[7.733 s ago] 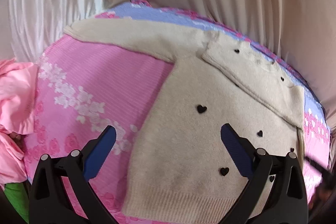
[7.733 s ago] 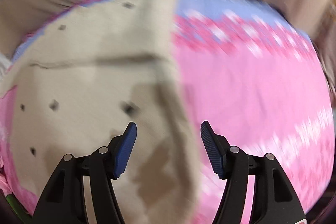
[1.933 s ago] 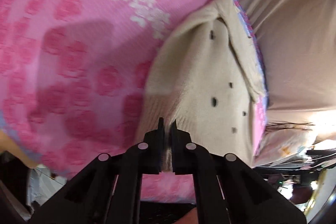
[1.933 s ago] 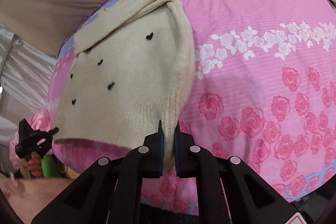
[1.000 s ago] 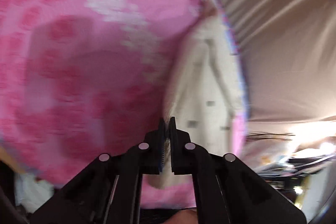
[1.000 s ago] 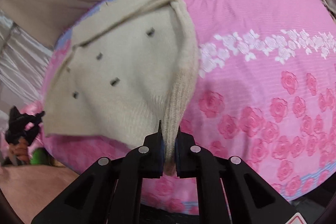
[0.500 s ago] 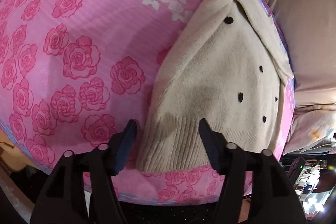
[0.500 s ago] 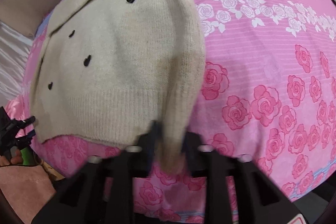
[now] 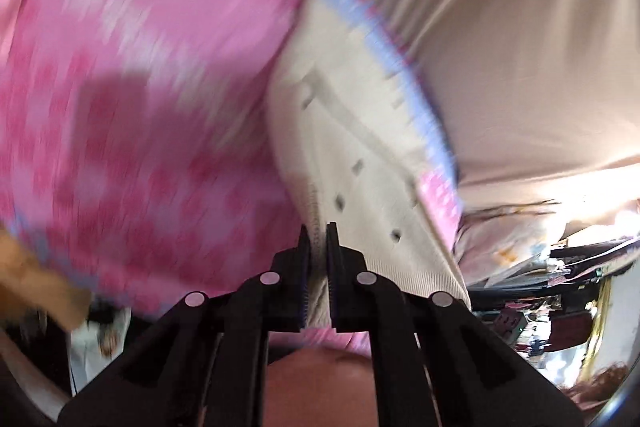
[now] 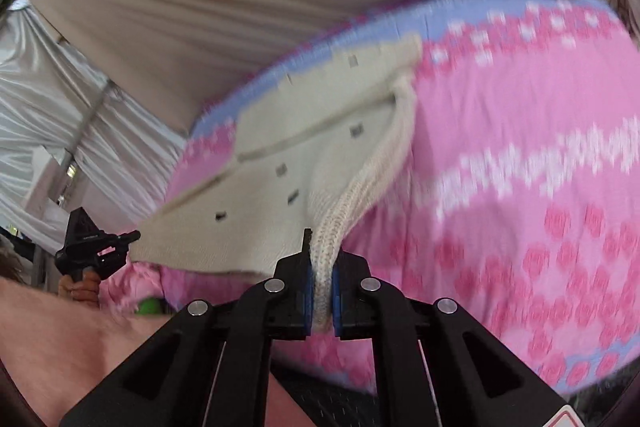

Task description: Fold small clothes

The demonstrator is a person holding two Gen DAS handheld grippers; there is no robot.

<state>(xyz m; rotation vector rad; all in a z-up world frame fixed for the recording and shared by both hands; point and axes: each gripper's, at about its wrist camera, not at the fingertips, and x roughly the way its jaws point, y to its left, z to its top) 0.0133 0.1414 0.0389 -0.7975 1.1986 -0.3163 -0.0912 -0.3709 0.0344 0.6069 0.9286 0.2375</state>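
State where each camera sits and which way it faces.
Left wrist: on the left gripper, aimed down along shut fingers pinching the cream knitted sweater with dark hearts; bare skin below.
Right wrist: on the right gripper, clamping the sweater's ribbed hem; forearm lower left.
Shared: sweater, pink rose-print bedsheet, beige curtain.

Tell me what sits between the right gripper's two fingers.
In the right wrist view, the ribbed hem of the cream sweater is pinched between the right gripper's fingers; nothing else lies there.
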